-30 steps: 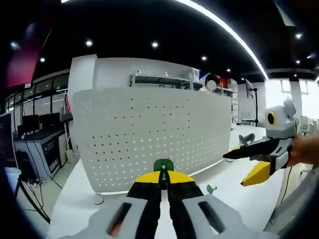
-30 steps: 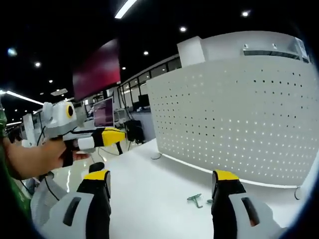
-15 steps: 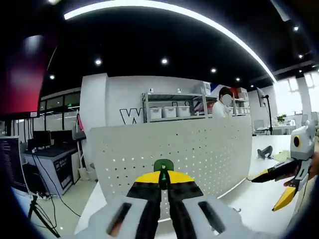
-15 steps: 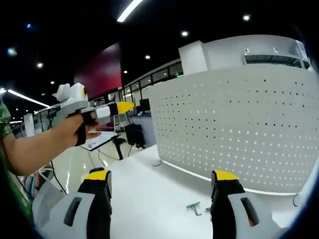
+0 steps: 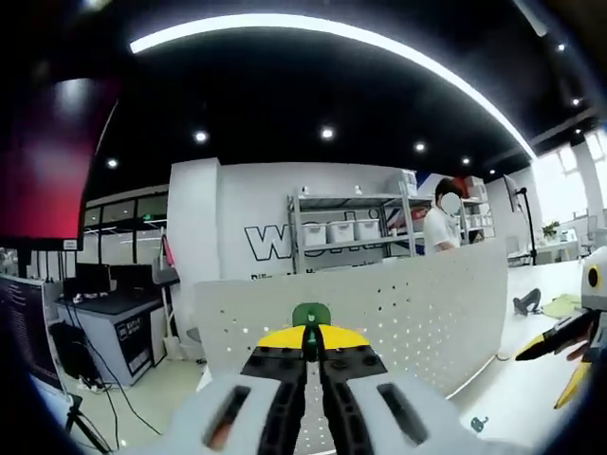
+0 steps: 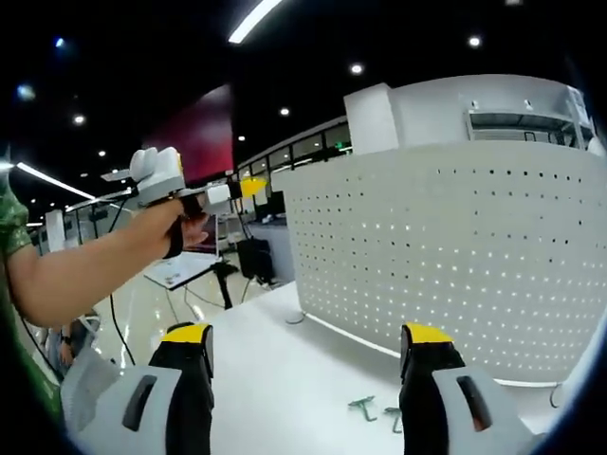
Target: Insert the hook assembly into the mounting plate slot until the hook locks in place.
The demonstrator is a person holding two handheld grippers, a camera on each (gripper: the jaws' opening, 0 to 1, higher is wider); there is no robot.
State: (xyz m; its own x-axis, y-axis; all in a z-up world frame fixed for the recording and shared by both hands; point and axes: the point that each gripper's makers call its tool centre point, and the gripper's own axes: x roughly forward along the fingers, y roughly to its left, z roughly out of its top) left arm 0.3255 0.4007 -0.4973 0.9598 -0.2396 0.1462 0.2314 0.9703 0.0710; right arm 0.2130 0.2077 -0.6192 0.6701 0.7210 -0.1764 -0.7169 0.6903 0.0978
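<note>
We judge the task barely begun: our left hand-held gripper (image 5: 305,343) pinches a green hook (image 5: 310,316) above the perforated plate (image 5: 379,313), the right hand-held gripper (image 6: 303,346) is spread empty, another hook (image 6: 365,409) lying between its jaws on the worktop (image 6: 285,379).

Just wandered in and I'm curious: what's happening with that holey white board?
A person holds a gripper in each hand. The left gripper is shut on a green hook, raised before the white pegboard. The right gripper is open and holds nothing. More green hooks lie on the white table. No hook is mounted yet.
</note>
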